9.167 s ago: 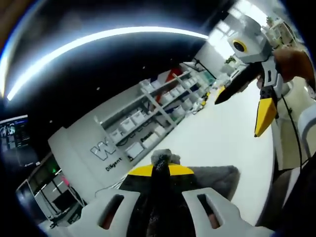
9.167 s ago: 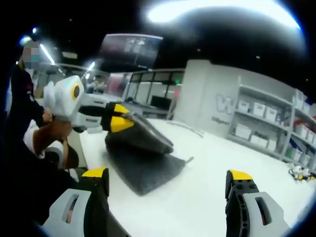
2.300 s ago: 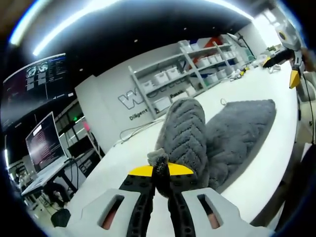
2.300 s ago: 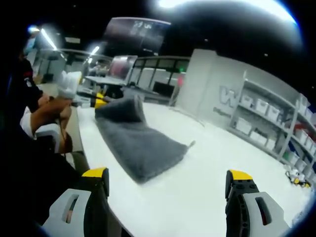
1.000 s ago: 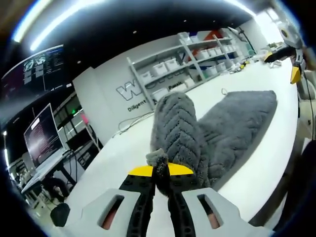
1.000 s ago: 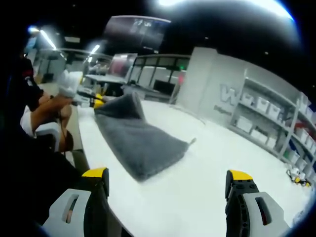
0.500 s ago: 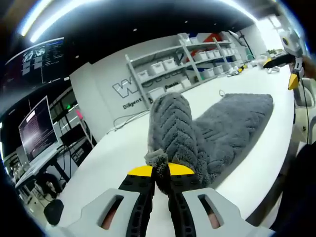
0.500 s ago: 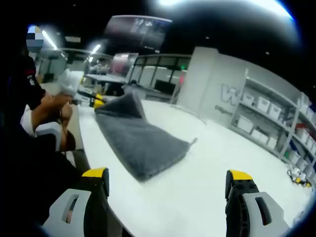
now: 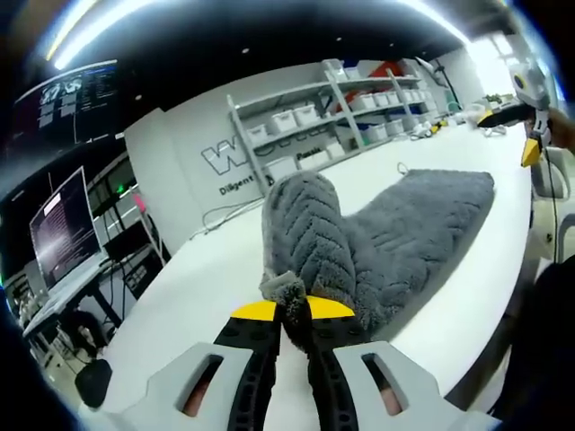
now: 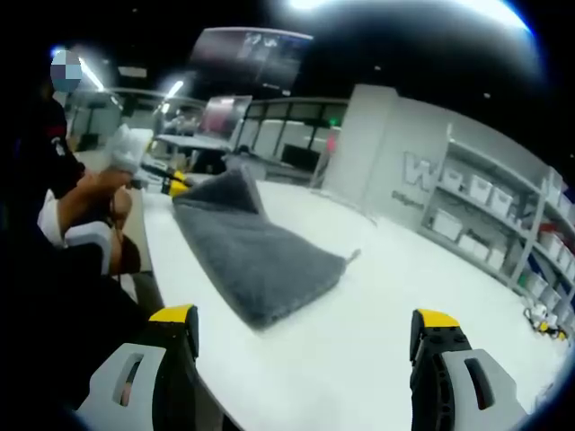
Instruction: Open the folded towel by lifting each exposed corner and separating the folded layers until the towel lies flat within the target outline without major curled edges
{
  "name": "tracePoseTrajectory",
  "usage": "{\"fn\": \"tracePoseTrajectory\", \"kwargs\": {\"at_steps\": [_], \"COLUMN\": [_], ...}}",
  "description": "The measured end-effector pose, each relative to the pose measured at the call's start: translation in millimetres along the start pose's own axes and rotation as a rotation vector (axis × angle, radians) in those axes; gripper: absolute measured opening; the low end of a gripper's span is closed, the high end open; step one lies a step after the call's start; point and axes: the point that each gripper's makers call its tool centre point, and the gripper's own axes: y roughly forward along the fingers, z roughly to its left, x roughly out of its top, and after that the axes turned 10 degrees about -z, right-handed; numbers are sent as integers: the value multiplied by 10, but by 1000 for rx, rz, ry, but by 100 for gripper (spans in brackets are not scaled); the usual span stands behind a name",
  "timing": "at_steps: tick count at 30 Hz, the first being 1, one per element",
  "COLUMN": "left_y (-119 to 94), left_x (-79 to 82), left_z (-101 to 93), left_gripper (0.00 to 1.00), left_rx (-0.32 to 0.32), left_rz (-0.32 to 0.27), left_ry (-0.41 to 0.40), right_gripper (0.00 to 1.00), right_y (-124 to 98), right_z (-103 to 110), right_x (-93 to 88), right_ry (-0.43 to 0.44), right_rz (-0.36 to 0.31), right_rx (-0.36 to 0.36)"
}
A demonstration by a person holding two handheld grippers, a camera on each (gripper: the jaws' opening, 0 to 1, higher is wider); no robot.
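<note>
My left hand-held gripper [image 9: 292, 314] pinches a raised corner of the grey towel [image 9: 395, 224], which lies on the white table [image 9: 207, 278]. My right hand-held gripper [image 10: 305, 346] hovers agape. Bins [image 9: 296, 115] sit on shelves [image 9: 341, 108] beyond.

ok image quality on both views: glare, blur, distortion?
Left gripper view: sharp; towel weave crisp, ceiling strip light blown out, shelving bowed by the fisheye. Right gripper view: softer; the towel texture is smeared, the overhead light blown out, the left gripper a small blur at the towel's raised end.
</note>
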Motion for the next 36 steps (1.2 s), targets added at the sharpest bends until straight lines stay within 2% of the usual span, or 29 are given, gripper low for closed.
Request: {"fn": "tracePoseTrajectory", "kwargs": {"at_steps": [7, 15, 28, 36], "left_y": [-28, -61, -19, -34], "left_x": [11, -8, -72, -79], "left_z": [13, -7, 140, 239], "left_gripper": [11, 12, 14, 21], "left_rx": [1, -2, -10, 14], "left_rz": [-17, -10, -10, -14], "left_ry": [-10, -10, -34, -37], "right_gripper": [99, 99, 99, 99], "right_y": [12, 20, 12, 19], "right_z": [-6, -8, -8, 2], "right_x": [-22, -50, -60, -69], "right_ry": [1, 3, 6, 7], "right_rz": [8, 14, 15, 18], "right_rx": [1, 2, -2, -1]}}
